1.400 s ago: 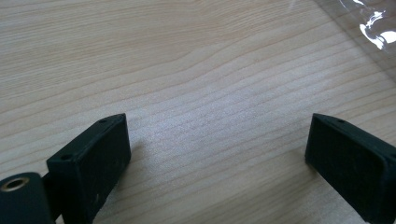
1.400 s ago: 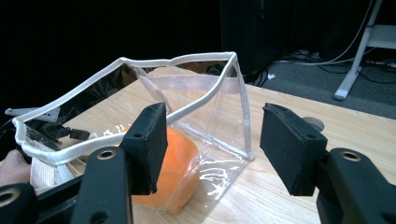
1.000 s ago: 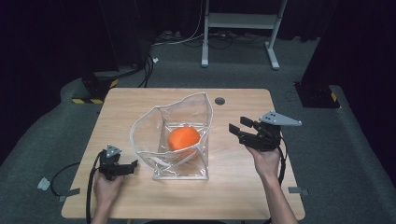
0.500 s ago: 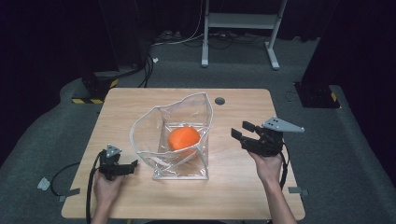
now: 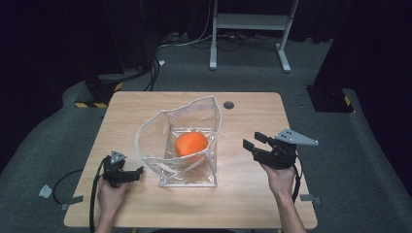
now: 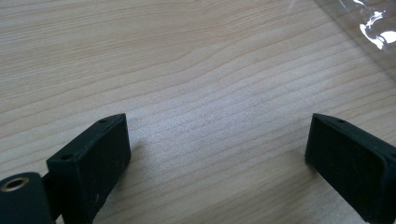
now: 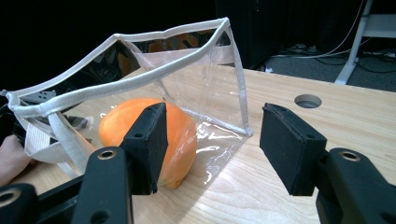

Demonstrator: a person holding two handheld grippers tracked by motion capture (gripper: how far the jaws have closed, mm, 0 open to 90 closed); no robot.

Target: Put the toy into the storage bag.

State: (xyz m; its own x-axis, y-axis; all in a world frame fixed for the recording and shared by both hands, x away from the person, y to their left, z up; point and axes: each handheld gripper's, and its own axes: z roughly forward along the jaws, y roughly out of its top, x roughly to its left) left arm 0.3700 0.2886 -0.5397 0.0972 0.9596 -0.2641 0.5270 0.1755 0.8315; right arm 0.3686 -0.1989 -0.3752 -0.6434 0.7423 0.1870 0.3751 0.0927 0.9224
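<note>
Two grippers sit on either side of a clear bag (image 5: pixel 187 145) at the middle of the wooden table (image 5: pixel 252 104). High view: the bag stands upright with its white-edged mouth open to the top, its flat base resting on the wood. An orange ball (image 5: pixel 191 143) lies inside on the base, toward the far right corner; its lower edge is blurred by glare and folds in the plastic. Being round, the ball has no long axis to read. The left gripper (image 5: pixel 130 174) rests near the table's near-left edge, just beside the bag, jaws aimed toward it; their gap is too small to judge here. The right gripper (image 5: pixel 254 141) is held above the wood to the right of the bag, apart from it, jaws spread and empty, aimed at the bag's right wall.

Left gripper view: left gripper (image 6: pixel 217 154) has its jaws wide apart with bare table (image 6: pixel 196 70) between them. A corner of the bag (image 6: pixel 373 23) is cut off at top right.

Right gripper view: right gripper (image 7: pixel 212 140) has its jaws apart, nothing between them. The bag (image 7: pixel 205 84) stands ahead, and the ball (image 7: pixel 182 128) is partly hidden behind the left jaw. A hand (image 7: pixel 11 156) is cut off at the left edge. A round hole (image 7: pixel 308 101) shows in the table beyond.
</note>
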